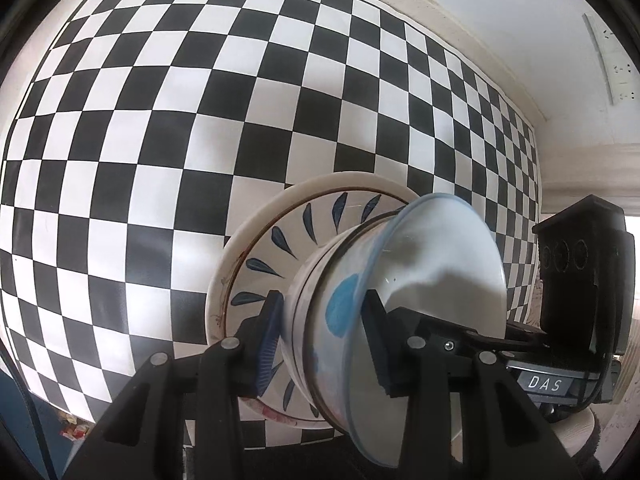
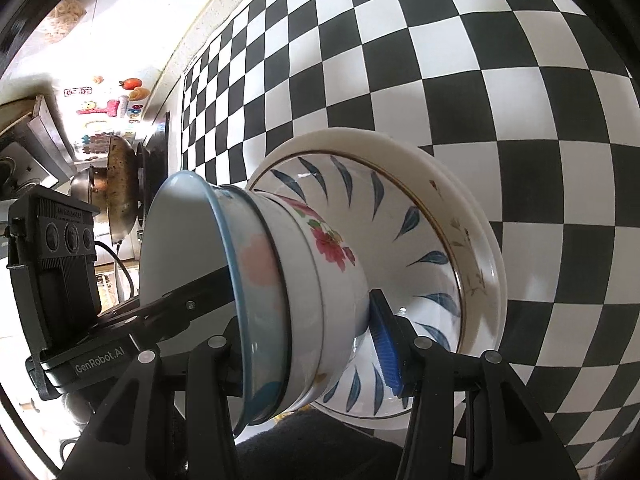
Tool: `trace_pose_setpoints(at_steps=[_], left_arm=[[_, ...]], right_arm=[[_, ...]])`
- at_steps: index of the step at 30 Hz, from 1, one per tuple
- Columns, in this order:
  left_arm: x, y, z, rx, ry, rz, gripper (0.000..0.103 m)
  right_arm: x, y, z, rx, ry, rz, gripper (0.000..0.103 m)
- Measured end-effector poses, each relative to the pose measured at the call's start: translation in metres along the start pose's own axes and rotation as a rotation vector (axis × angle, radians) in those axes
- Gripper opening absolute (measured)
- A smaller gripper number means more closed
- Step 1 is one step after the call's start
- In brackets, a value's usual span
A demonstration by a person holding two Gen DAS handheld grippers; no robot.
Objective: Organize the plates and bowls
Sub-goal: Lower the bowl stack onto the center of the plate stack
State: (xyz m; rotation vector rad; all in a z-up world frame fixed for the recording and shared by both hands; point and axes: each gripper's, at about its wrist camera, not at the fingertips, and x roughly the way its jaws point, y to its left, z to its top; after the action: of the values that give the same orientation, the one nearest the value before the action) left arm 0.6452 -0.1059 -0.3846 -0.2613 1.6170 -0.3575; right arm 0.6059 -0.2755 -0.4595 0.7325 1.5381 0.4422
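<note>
**Between both pairs of fingers: nested bowls on plates**

Between the left gripper (image 1: 324, 336) fingers, partly closed, sits the blue-rimmed bowl (image 1: 436, 264), gripped at its wall. Between the right gripper (image 2: 308, 344) fingers, moderately spread, sit the same bowl and the floral bowl (image 2: 328, 256) under it, clamped together. Beyond the fingertips: blue-leaf plate (image 2: 424, 224), white plate (image 2: 360, 140), checkerboard mat (image 1: 200, 120).

L gripper (image 1: 322, 334) clamps nested bowls (image 1: 360, 300) on plates (image 1: 256, 240) over checkered mat (image 1: 160, 120); R gripper (image 1: 576, 292) opposite.
</note>
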Motion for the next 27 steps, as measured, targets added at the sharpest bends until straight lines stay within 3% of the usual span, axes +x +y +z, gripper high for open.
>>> trace_pose_setpoints(at_steps=[27], left_arm=[[0.0015,-0.0018,-0.0083,-0.009,0.019,0.008,0.039]], right_arm=[[0.0006,-0.0053,-0.0018,0.014,0.03,-0.021,0.051]])
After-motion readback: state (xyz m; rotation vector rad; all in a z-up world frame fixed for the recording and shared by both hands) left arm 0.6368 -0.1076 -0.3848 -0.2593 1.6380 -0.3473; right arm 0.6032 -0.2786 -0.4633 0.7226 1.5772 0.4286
